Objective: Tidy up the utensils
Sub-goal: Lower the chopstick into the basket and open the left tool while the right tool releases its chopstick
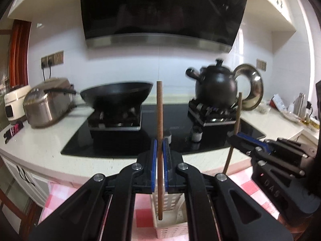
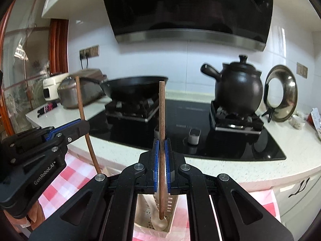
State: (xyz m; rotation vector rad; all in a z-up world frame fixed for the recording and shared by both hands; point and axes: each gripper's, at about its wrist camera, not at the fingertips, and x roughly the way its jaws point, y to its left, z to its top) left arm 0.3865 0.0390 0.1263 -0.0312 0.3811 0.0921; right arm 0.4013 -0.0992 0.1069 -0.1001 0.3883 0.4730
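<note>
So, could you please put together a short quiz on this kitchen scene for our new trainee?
1. True or false: the left gripper and the right gripper each hold one brown chopstick upright between their fingers.
2. Multiple choice: what lies directly below the left chopstick? A) the black wok B) the white slotted utensil basket C) the black clay pot
3. Fill in: the basket stands on a pink and white ____ cloth.

Key: 1 true; 2 B; 3 checked.
</note>
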